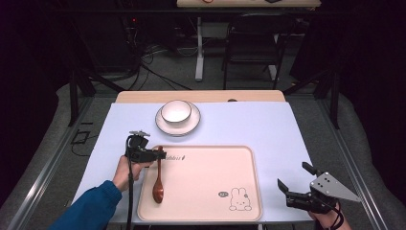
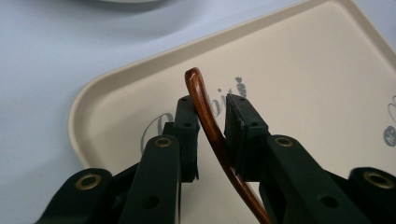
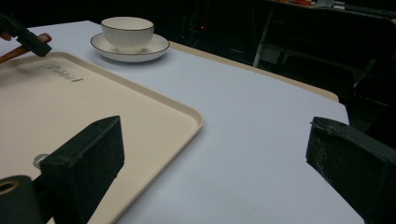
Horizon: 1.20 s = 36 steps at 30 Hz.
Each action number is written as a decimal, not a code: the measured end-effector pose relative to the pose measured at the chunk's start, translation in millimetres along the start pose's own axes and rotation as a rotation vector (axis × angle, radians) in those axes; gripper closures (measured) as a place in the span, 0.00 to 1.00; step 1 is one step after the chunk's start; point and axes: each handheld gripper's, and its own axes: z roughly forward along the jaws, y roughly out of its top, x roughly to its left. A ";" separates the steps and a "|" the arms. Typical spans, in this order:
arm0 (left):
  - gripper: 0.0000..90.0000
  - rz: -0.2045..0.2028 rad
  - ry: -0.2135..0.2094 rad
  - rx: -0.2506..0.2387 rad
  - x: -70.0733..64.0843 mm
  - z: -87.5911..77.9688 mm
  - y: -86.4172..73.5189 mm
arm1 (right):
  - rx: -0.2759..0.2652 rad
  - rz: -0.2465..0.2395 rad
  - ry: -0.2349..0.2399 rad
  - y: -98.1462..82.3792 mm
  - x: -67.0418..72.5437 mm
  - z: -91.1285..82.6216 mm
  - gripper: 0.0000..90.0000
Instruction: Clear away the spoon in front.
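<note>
A white bowl (image 1: 175, 111) sits on a white saucer (image 1: 177, 125) at the far side of the pale blue table (image 1: 268, 129). Beyond it, on the grey floor (image 1: 167, 72), stand a dark chair (image 1: 251, 45) and a white table leg (image 1: 199, 48), with cables (image 1: 143, 60) trailing nearby.

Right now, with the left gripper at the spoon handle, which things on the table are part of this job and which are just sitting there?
In the job:
- wooden spoon, handle between the jaws of the left gripper, bowl end lying on the tray
- beige tray under it

Just sitting there:
- white bowl on its saucer, beyond the tray
- right gripper, open, off the tray's right edge, holding nothing
</note>
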 end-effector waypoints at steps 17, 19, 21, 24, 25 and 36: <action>0.71 0.040 0.101 0.036 -1.4 9.3 -3.5 | 0.000 -0.003 0.001 0.0 0.4 -0.2 0.04; 0.64 0.048 0.115 0.039 -2.0 9.4 -3.4 | -0.002 -0.005 0.002 0.1 0.6 -0.3 0.04; 0.59 0.062 0.114 0.038 -3.1 8.5 -3.3 | -0.003 -0.006 0.001 0.0 0.5 -0.5 0.04; 0.46 0.084 0.146 0.039 -5.6 7.7 -2.4 | -0.002 -0.005 0.001 0.0 0.4 -0.4 0.04; 0.43 0.082 0.149 0.032 -5.8 7.4 -2.3 | -0.003 -0.006 0.002 0.0 0.4 -0.5 0.04; 0.16 0.109 0.212 -0.076 -12.5 -25.3 4.4 | -0.004 0.001 0.000 0.0 0.1 -0.6 0.04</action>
